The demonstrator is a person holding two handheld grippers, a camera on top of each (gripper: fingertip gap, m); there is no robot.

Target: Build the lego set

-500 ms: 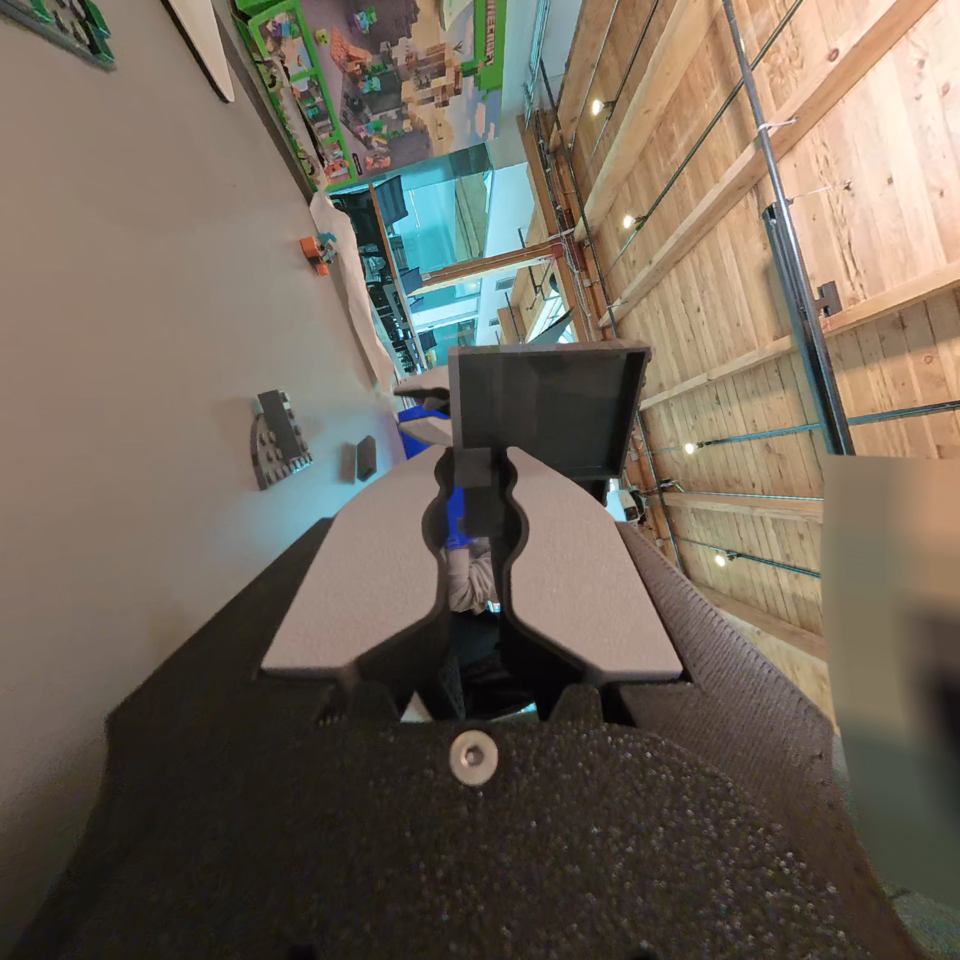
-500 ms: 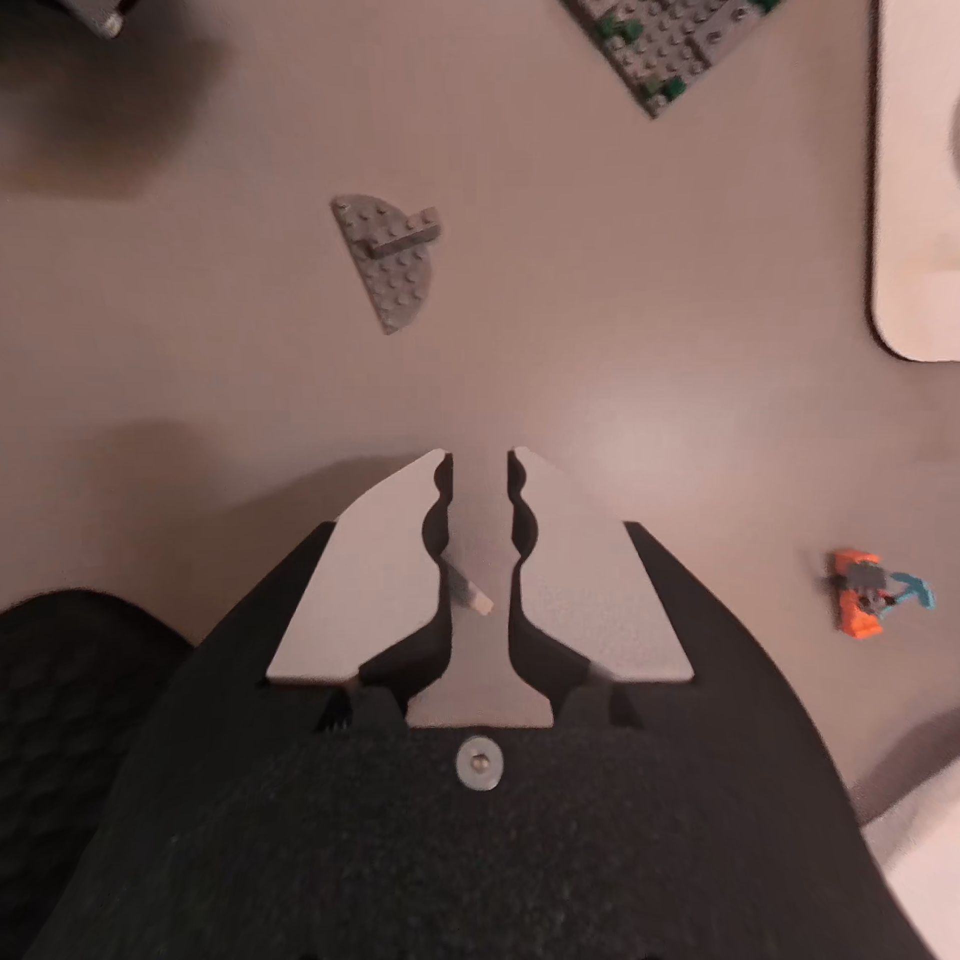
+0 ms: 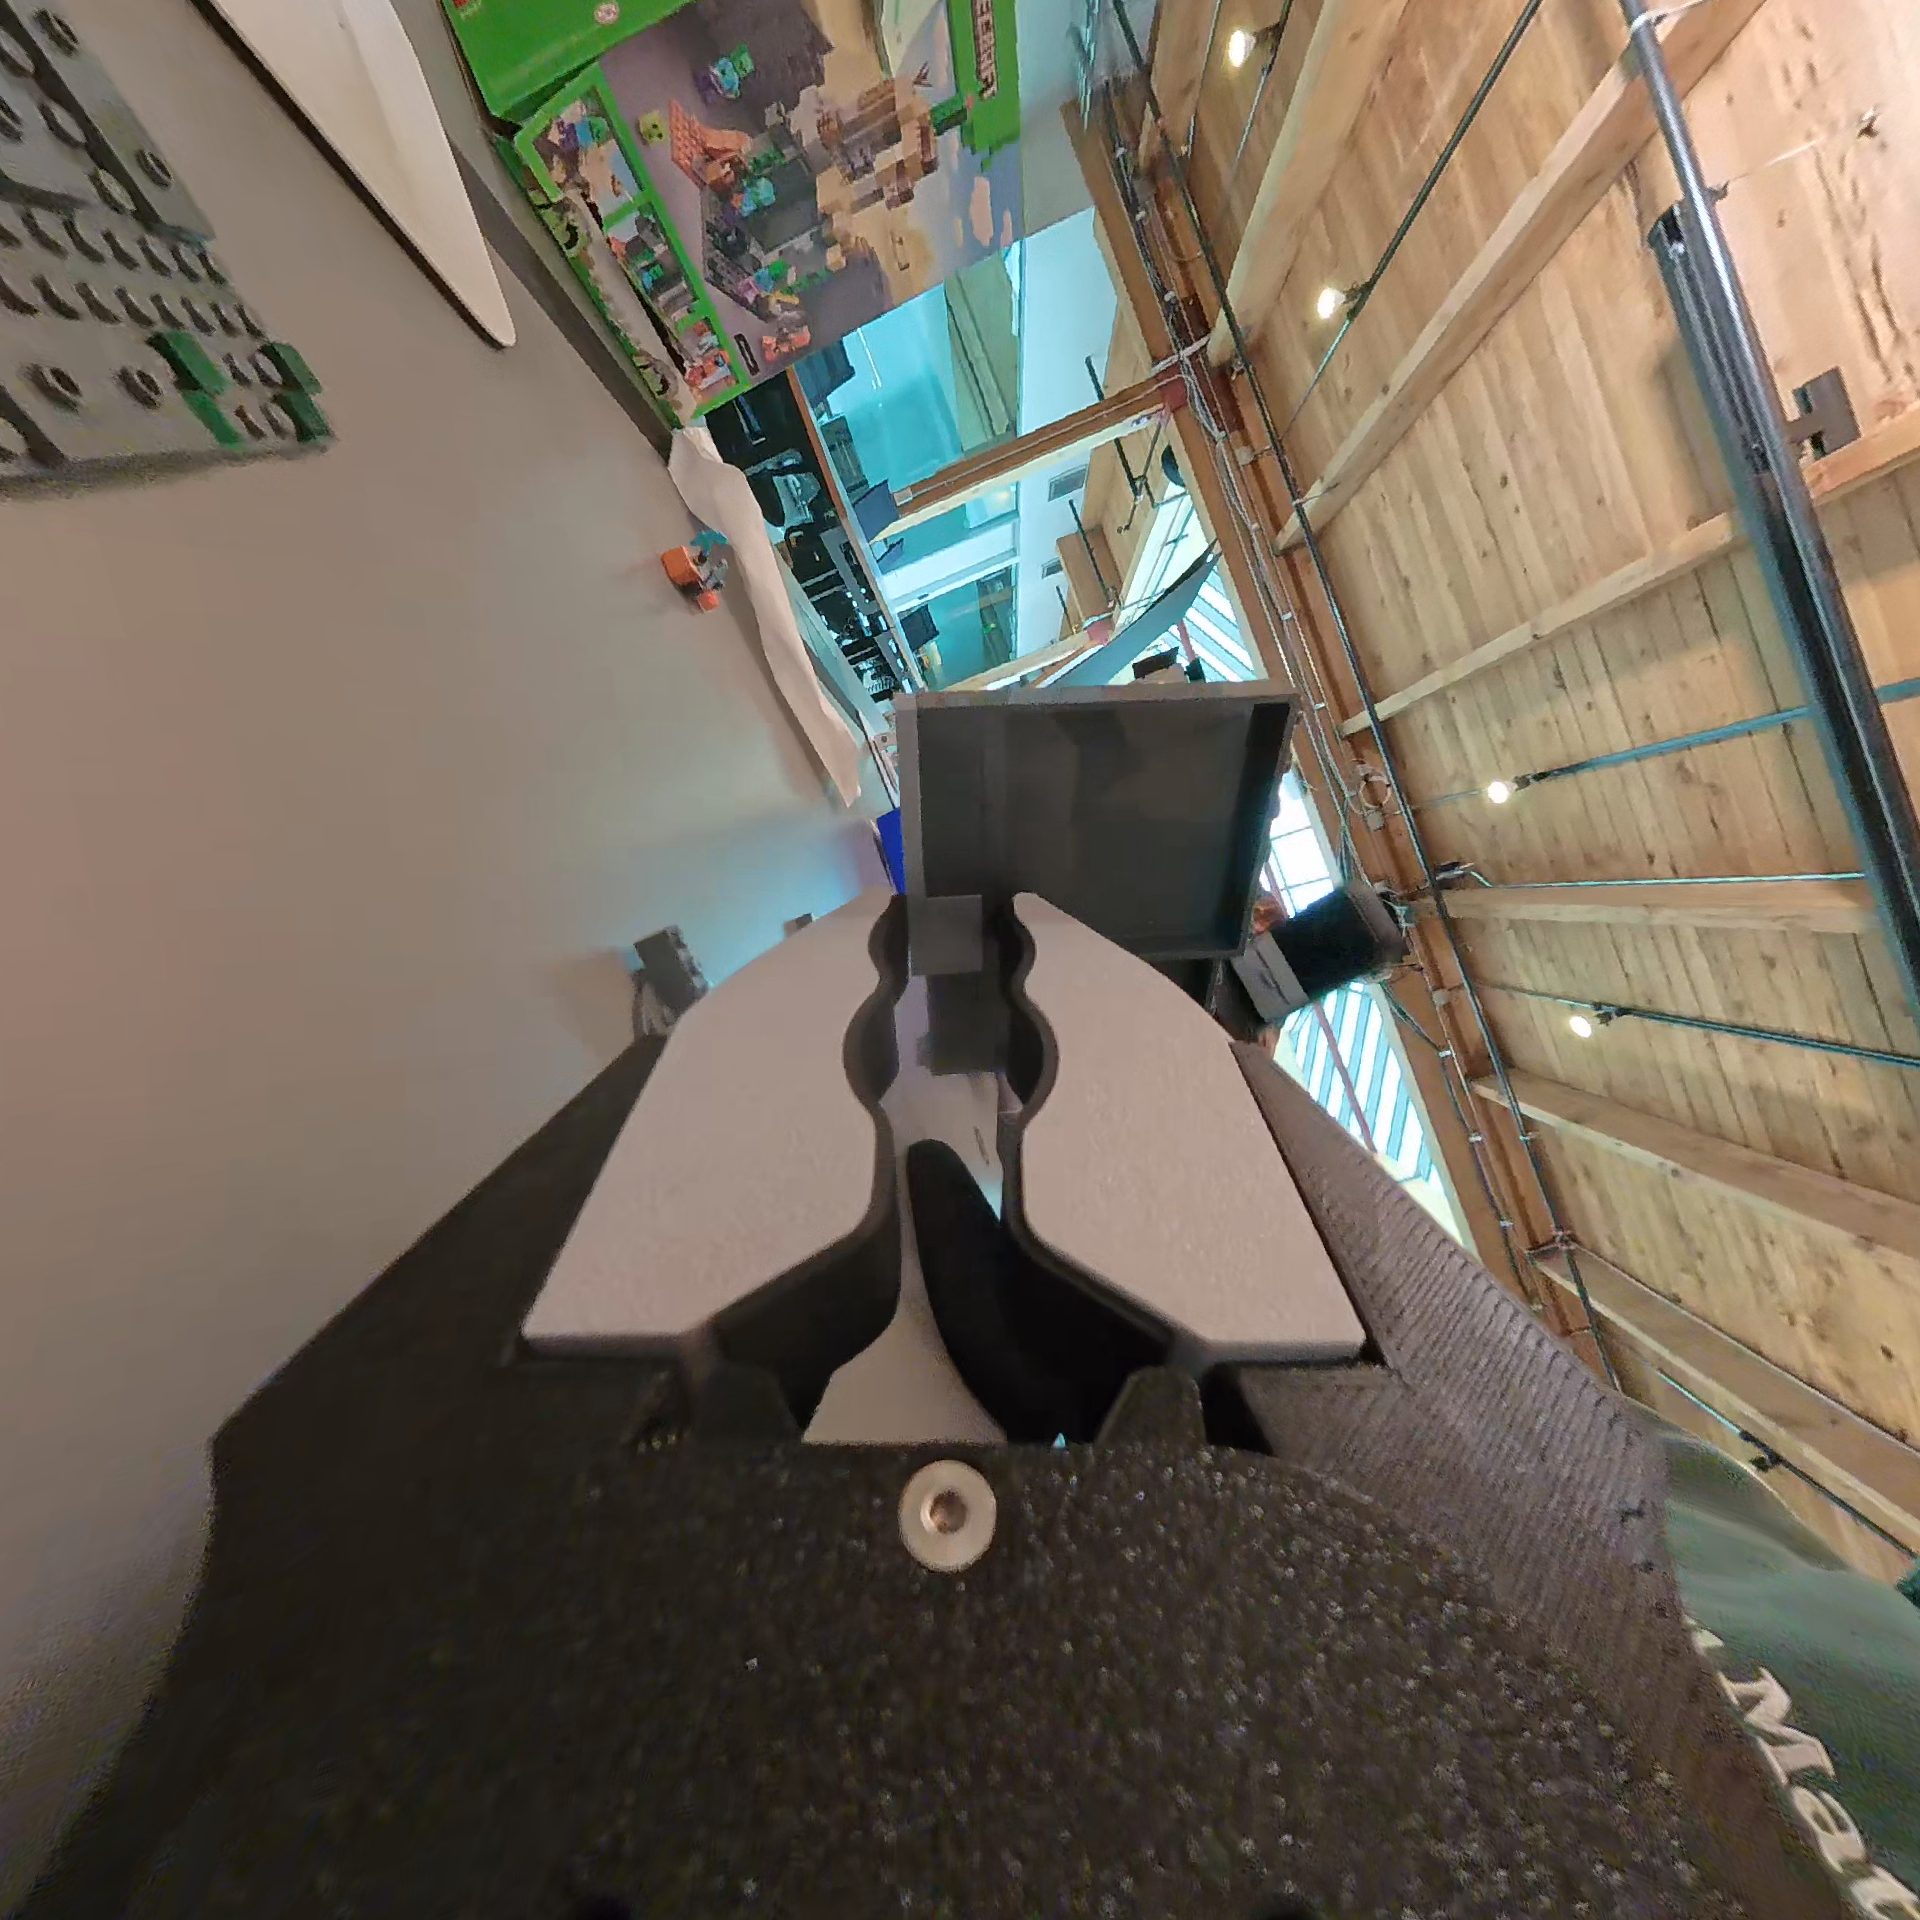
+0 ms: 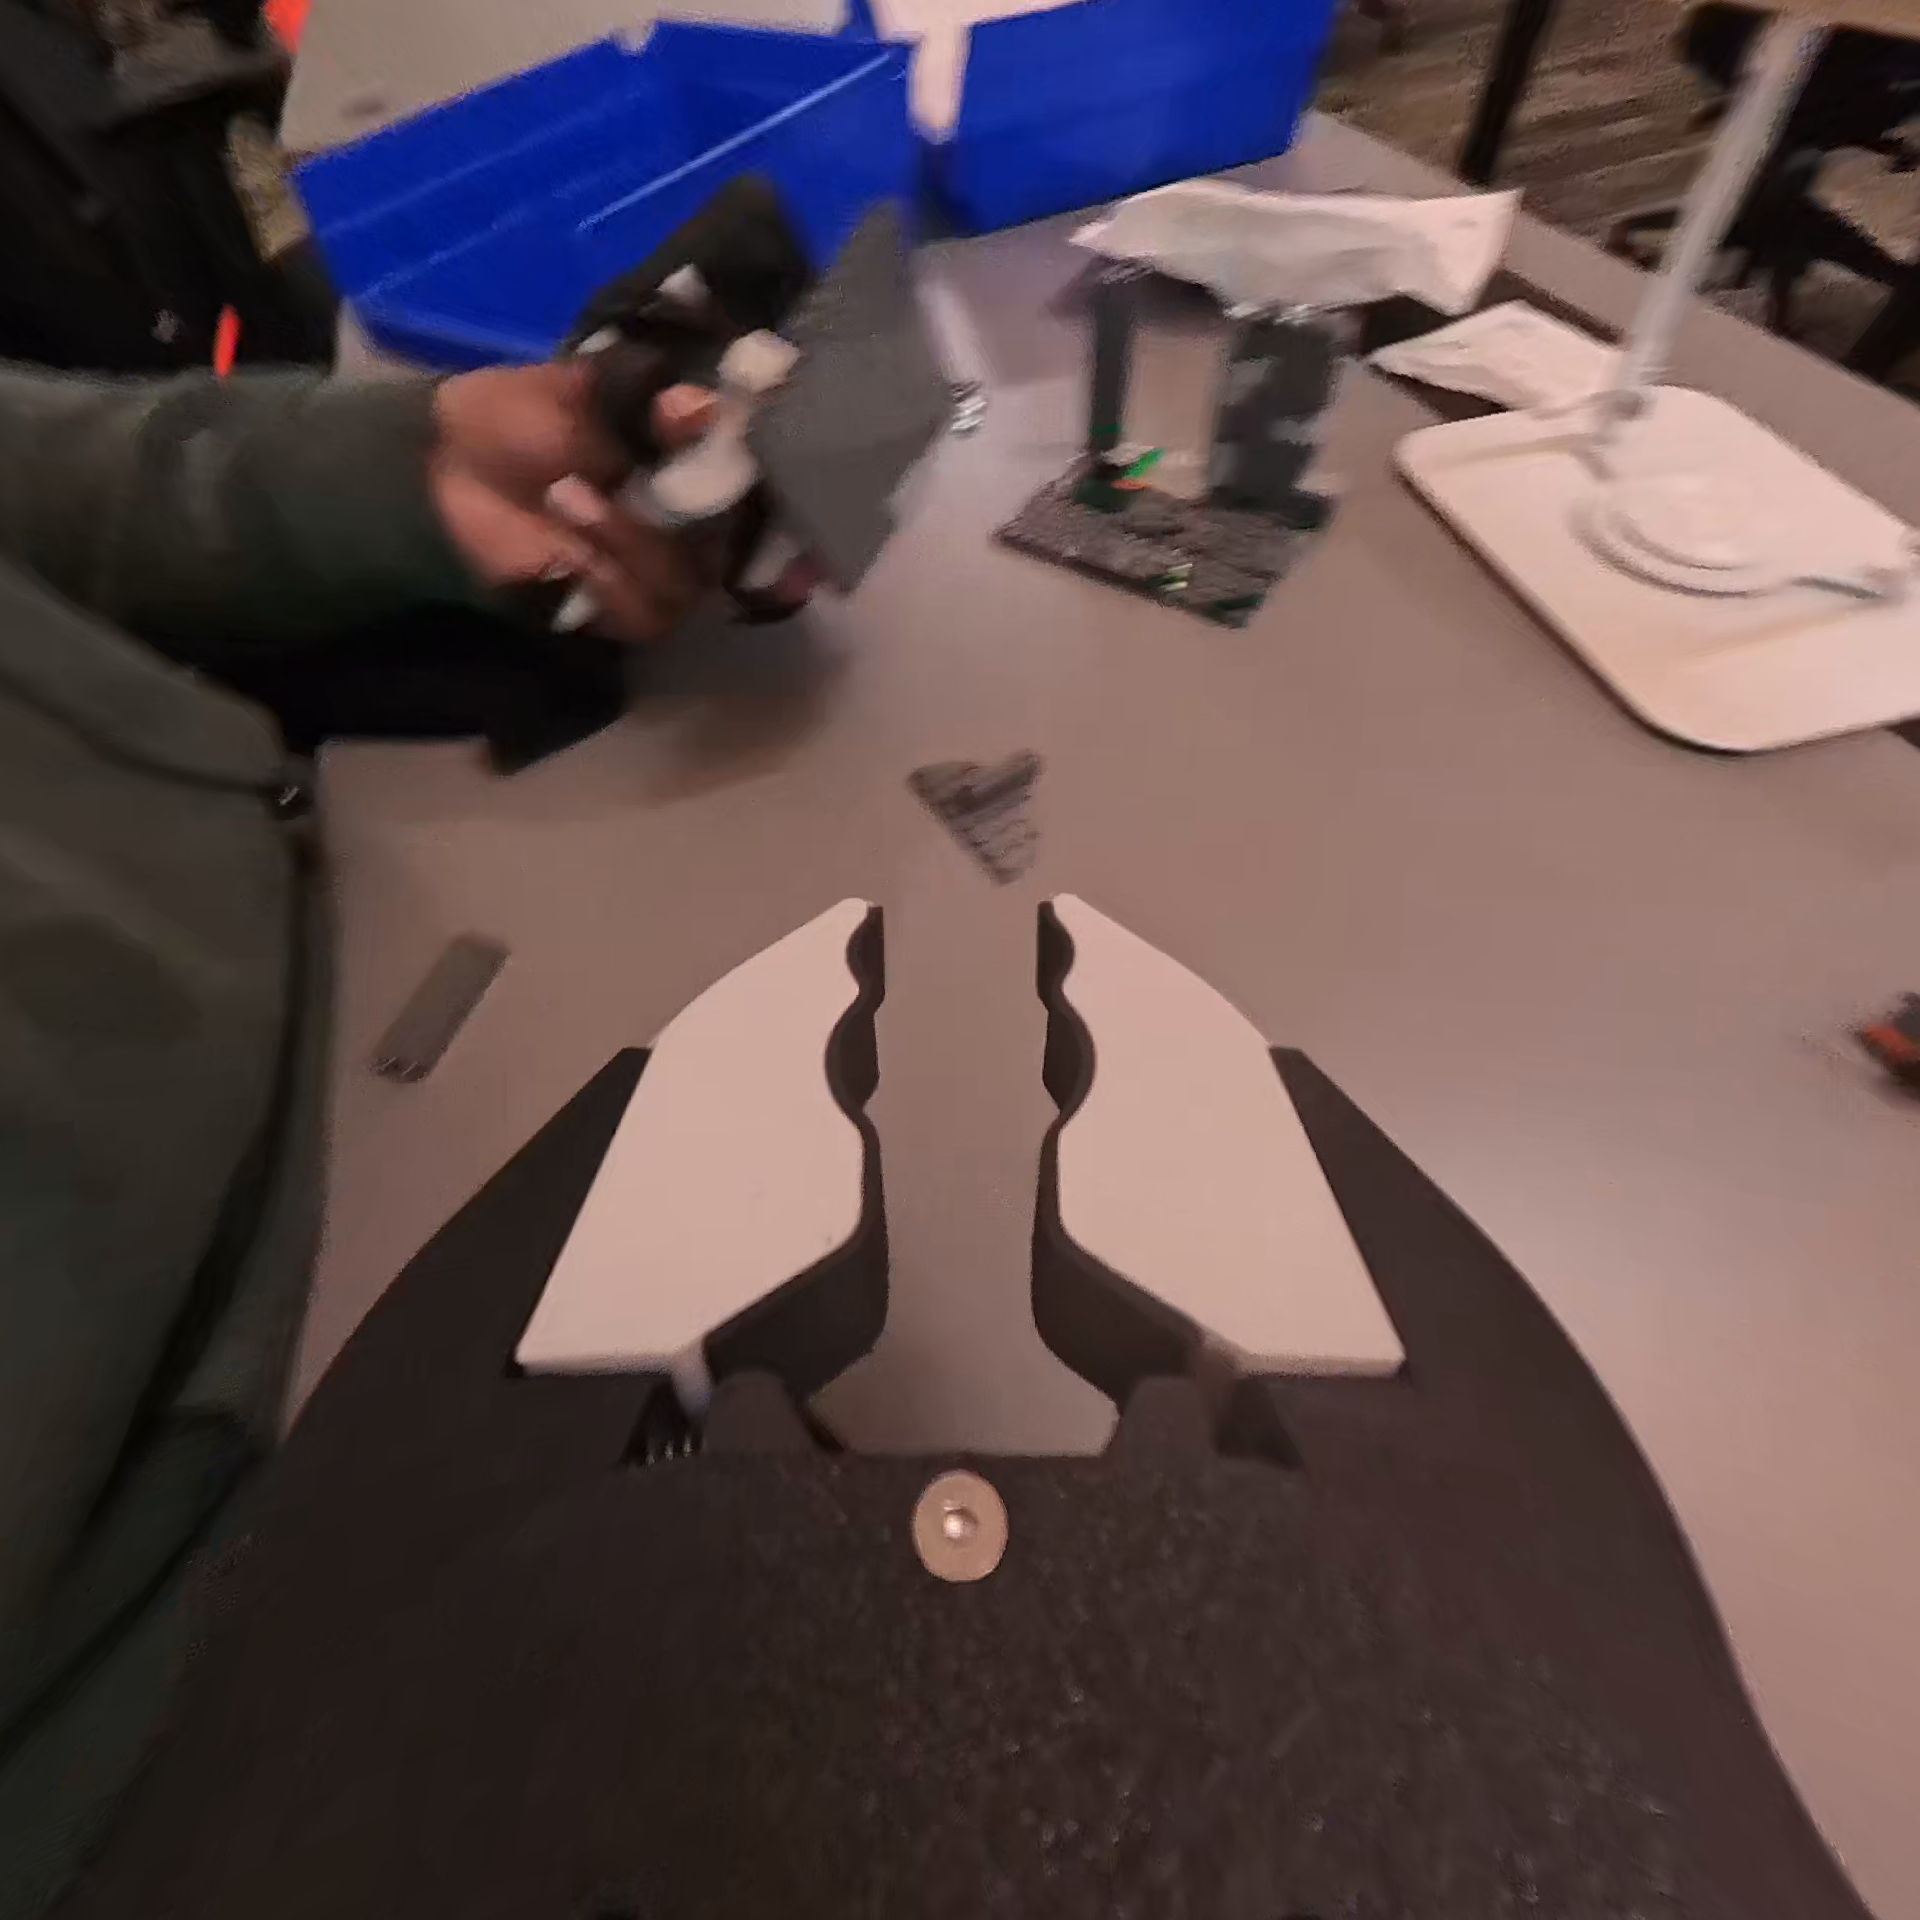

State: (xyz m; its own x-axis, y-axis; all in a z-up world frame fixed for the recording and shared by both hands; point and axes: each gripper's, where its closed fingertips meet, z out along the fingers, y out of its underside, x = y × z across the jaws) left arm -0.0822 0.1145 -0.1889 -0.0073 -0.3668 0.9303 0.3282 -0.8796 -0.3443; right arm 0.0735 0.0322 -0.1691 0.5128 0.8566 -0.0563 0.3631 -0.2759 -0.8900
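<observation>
My left gripper (image 3: pixel 956 914) is turned on its side and shut on a large dark grey lego panel (image 3: pixel 1091 821), held off the table by a small tab at its corner. In the right wrist view the same gripper (image 4: pixel 769 488) shows blurred in a person's hand, with the panel (image 4: pixel 857 416). My right gripper (image 4: pixel 958 914) is open and empty above the table. A grey half-round plate (image 4: pixel 982 816) lies just ahead of it. The grey baseplate (image 4: pixel 1153 545) with dark pillars (image 4: pixel 1205 395) stands farther back; it also shows in the left wrist view (image 3: pixel 104 260).
A flat grey strip (image 4: pixel 436 1008) lies at the left by a green sleeve (image 4: pixel 156 831). Blue bins (image 4: pixel 623 208) and crumpled paper (image 4: pixel 1299 239) are at the back. A white stand base (image 4: pixel 1662 582) is at the right. An orange figure (image 3: pixel 691 571) and the lego box (image 3: pixel 748 177) sit beyond. The grey half-round plate (image 4: pixel 982 816) lies around 11 centimetres away from my left fingertips.
My right gripper has tilted up from looking down at the table, and its jaws are wider apart. The small pale piece between its fingers is out of view. The left still holds the panel.
</observation>
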